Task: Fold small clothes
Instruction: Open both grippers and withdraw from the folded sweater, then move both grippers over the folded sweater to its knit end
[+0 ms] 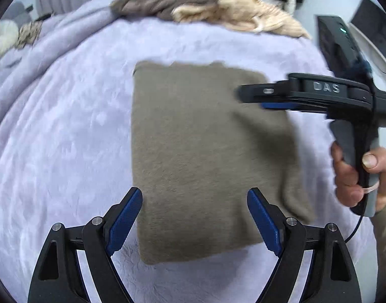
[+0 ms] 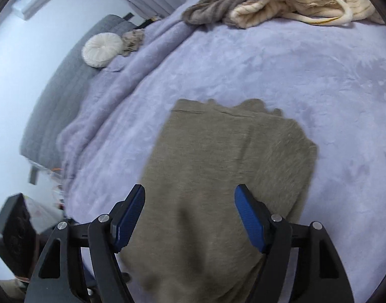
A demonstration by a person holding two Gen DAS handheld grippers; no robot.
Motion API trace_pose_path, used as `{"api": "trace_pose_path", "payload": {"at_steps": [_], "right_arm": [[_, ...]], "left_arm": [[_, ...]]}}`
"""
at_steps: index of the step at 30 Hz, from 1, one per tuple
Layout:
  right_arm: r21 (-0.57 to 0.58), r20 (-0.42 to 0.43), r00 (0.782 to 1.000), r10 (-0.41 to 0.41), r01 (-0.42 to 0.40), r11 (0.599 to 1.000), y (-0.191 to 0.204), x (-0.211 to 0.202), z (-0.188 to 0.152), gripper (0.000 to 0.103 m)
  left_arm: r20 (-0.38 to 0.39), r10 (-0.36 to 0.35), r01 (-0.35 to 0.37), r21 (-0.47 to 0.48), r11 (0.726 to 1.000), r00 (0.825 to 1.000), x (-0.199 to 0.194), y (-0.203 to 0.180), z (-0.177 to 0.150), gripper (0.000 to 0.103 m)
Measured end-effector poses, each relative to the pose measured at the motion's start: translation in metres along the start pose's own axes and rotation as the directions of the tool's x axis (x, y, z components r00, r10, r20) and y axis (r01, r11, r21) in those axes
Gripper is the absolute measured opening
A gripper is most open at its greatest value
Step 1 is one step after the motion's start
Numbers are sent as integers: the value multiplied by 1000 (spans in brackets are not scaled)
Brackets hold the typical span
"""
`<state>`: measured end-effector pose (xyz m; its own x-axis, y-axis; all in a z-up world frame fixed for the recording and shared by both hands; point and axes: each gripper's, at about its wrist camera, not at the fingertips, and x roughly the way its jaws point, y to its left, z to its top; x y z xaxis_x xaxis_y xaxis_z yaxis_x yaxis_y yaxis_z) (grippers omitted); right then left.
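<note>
An olive-brown garment lies folded into a flat rectangle on the lavender blanket; it also shows in the right wrist view. My left gripper is open and empty, hovering over the garment's near edge. My right gripper is open and empty above the garment. In the left wrist view the right gripper is seen side-on over the garment's right part, held by a hand.
A pile of grey and cream striped clothes lies at the bed's far edge, also in the right wrist view. A round white cushion and grey headboard are at the left. A black device stands at the right.
</note>
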<state>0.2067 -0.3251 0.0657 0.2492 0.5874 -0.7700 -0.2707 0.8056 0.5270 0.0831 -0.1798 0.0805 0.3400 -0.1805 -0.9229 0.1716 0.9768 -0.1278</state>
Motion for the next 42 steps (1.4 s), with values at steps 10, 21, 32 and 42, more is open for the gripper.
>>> {"api": "trace_pose_path", "payload": {"at_steps": [10,21,32,42], "right_arm": [[41,93,995,22,-26,999,1,-57,-33,62],[58,23,999,35,-36,998,32,-24,-105,66],[-47,93,994,49,-45,998,75,-61,-136,70],[15,21,997,-73,72,997,44,-48,-148,69]], "left_arm": [[32,-12,12,-1,1000,999,-6,10,-13,86],[-28,-7,5,-66,998,1000,21,48,-19,86],[23,-2,3,-68,998,1000,-3,55,-22,86],[34,16,-15,-21,1000,999,-7,49,-22,86]]}}
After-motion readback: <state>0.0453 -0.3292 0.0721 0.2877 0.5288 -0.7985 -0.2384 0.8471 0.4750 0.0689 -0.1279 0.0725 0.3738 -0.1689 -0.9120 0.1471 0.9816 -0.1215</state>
